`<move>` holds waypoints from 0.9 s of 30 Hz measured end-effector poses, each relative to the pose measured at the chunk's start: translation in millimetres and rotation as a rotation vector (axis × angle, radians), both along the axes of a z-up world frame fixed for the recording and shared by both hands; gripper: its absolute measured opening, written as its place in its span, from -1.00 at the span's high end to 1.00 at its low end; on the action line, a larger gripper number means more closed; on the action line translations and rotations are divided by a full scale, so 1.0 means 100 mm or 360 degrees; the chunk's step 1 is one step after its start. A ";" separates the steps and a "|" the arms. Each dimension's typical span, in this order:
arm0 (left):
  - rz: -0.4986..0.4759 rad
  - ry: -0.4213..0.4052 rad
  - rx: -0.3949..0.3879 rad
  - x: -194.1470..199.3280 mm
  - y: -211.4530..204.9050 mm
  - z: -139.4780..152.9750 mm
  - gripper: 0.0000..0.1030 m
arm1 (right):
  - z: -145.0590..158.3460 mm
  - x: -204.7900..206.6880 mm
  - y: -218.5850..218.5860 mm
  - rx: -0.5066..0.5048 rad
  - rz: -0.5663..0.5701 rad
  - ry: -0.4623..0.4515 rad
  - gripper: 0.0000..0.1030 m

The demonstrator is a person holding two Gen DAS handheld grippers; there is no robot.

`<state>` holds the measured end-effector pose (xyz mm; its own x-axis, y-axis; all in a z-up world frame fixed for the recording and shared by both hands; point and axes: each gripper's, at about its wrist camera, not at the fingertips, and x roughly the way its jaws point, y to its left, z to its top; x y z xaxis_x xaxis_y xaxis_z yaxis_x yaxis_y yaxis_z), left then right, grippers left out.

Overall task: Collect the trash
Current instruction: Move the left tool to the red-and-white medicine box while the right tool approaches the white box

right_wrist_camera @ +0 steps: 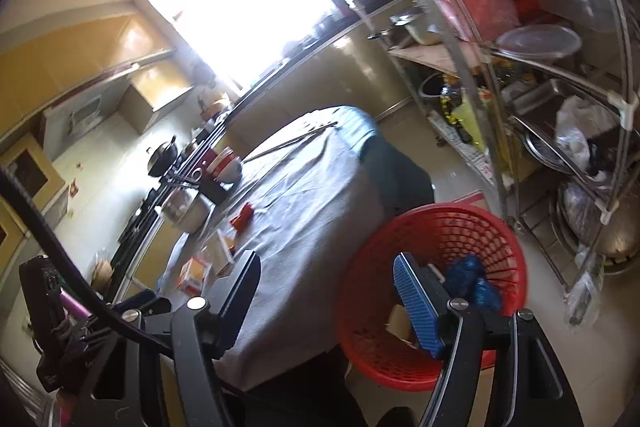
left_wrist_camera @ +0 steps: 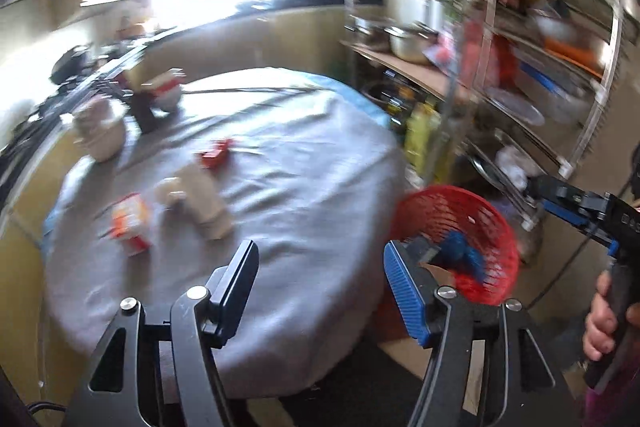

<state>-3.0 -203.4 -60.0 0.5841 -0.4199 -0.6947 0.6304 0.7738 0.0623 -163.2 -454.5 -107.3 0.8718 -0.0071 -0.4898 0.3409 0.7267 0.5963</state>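
A grey-clothed table carries trash: an orange and white carton, a white bottle lying on its side and a small red packet. A red mesh basket stands on the floor at the table's right, with blue crumpled trash and a cardboard piece inside. My left gripper is open and empty above the table's near edge. My right gripper is open and empty, between the table and the basket. The right gripper also shows at the right edge of the left wrist view.
A bowl, a red and white cup and a dark block sit at the table's far left. A metal rack with pots and bags stands right of the basket. A counter runs along the left wall.
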 end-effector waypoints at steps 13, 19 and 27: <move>0.0297 -0.0099 -0.0097 0.20 0.93 0.06 -0.39 | 0.24 0.61 0.99 -0.0224 0.0350 0.0054 -0.42; 0.0358 -0.0051 -0.0110 0.34 1.10 -0.06 -0.40 | 0.19 0.80 1.27 -0.0280 0.0436 0.0108 -0.42; 0.0475 0.0051 -0.0136 0.71 1.39 -0.26 -0.40 | 0.10 1.07 1.33 -0.0266 0.0448 0.0199 -0.42</move>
<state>68.3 -64.6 -86.1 0.6685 -0.2910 -0.6844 0.3754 0.9265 -0.0272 -56.6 -321.5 -97.7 0.7843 0.1358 -0.6054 0.1765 0.8866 0.4275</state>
